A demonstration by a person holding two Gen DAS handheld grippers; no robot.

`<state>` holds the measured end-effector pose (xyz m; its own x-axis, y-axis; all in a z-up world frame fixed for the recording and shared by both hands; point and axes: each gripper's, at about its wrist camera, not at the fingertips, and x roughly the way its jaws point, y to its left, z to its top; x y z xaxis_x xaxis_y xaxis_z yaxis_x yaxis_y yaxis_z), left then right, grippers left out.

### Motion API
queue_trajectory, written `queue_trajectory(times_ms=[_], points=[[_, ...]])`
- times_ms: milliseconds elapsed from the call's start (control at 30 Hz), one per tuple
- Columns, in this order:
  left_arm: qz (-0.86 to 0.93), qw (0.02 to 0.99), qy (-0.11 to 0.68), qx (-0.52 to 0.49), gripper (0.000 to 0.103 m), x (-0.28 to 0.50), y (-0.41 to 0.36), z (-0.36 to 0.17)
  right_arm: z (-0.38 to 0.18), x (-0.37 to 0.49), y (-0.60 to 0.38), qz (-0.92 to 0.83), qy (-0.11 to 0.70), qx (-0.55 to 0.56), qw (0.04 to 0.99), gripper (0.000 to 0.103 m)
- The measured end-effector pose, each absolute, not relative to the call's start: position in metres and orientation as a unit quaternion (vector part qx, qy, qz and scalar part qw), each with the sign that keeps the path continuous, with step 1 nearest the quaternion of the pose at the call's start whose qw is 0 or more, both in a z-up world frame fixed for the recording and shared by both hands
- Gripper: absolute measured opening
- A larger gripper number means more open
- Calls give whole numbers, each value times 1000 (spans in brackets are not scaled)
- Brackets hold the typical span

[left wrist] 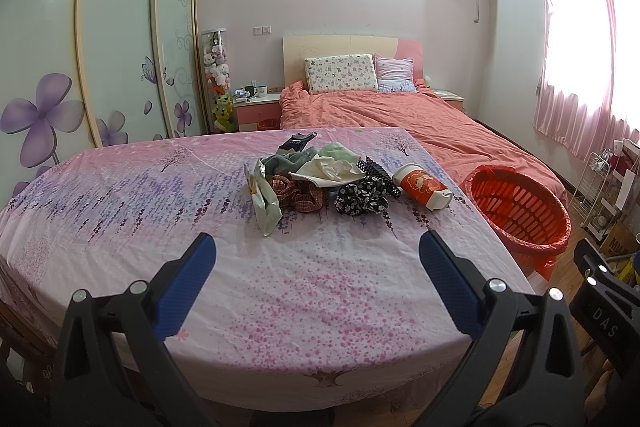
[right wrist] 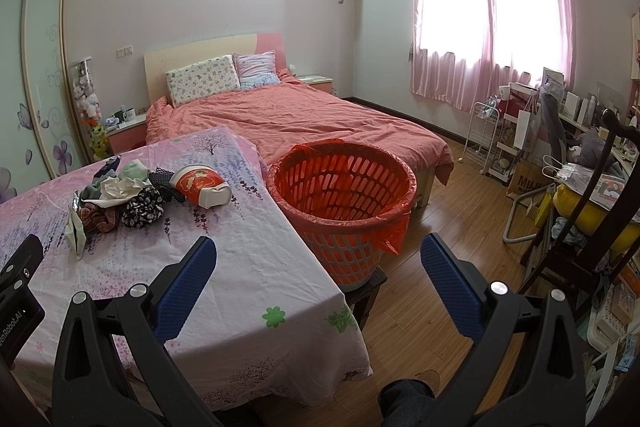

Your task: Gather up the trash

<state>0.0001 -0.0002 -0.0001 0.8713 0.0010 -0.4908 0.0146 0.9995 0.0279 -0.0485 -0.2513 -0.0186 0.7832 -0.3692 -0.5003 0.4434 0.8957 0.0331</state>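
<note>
A heap of trash and cloth lies mid-table: a red-and-white paper cup (left wrist: 423,187) (right wrist: 202,185) on its side, crumpled white paper (left wrist: 330,171) (right wrist: 120,187), a pale wrapper (left wrist: 266,205) (right wrist: 76,233), a plaid cloth (left wrist: 298,191) and a black floral cloth (left wrist: 362,198) (right wrist: 143,207). An orange-lined basket (left wrist: 520,207) (right wrist: 344,195) stands at the table's right edge. My left gripper (left wrist: 318,259) is open and empty, hovering over the near tablecloth short of the heap. My right gripper (right wrist: 318,261) is open and empty, over the table's right corner in front of the basket.
The table (left wrist: 120,207) (right wrist: 240,267) wears a pink floral cloth. Behind it is a bed (left wrist: 380,111) (right wrist: 300,115) with an orange cover. A wardrobe (left wrist: 120,39) is on the left. A chair (right wrist: 580,227), shelves and clutter (right wrist: 520,131) crowd the right; wooden floor (right wrist: 452,195) lies between.
</note>
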Motion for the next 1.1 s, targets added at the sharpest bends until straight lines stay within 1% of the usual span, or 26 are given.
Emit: queue_trajectory(times_ms=[867, 967, 1100], points=[[-4, 966, 257, 17, 99, 3, 1, -1, -21, -49, -248, -213, 250, 71, 942, 101], [-1, 966, 259, 11, 99, 18, 3, -4, -25, -34, -255, -210, 248, 66, 944, 101], [21, 962, 274, -1, 99, 40, 24, -12, -32, -14, -259, -179, 254, 80, 947, 101]])
